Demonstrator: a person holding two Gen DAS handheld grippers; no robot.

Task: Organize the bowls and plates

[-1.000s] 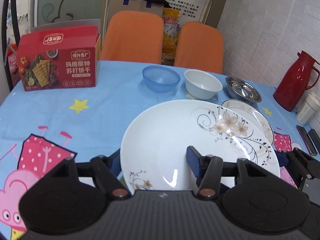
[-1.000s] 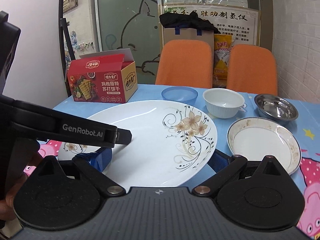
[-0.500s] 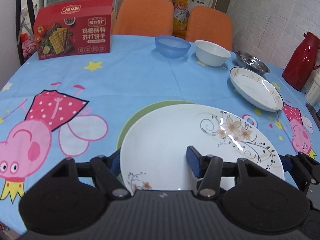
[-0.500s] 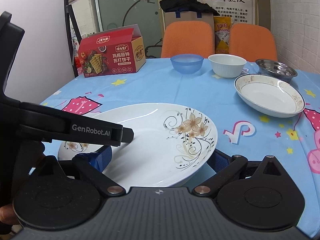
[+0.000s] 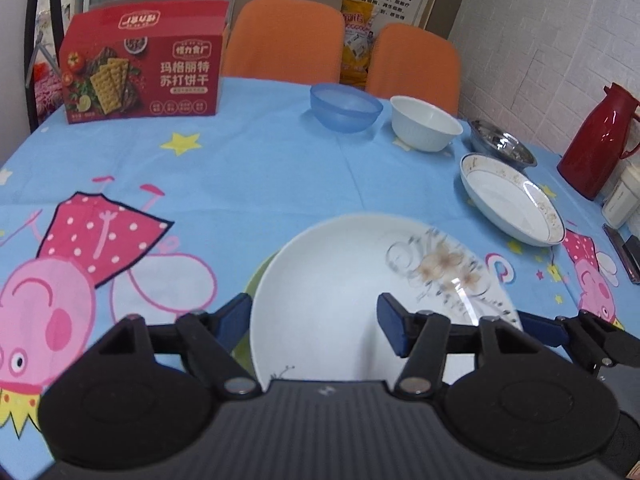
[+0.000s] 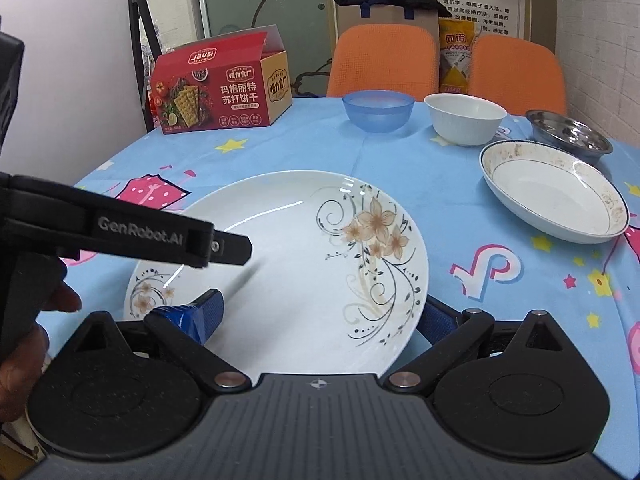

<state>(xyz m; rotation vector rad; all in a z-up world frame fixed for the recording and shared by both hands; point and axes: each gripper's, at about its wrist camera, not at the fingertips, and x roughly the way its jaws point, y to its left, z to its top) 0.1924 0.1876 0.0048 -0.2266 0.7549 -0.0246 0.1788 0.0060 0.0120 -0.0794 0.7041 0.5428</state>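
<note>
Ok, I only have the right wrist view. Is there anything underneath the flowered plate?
Observer: Yes. The left wrist view shows the edge of a green plate peeking out from under the flowered plate on its left side.
Operator: What's out past the rimmed dish on the right?
Observer: A red thermos stands beyond the rimmed dish, close to the white brick wall.
Operator: Anything next to it?
Observer: A white container stands beside the thermos, on its nearer side.
</note>
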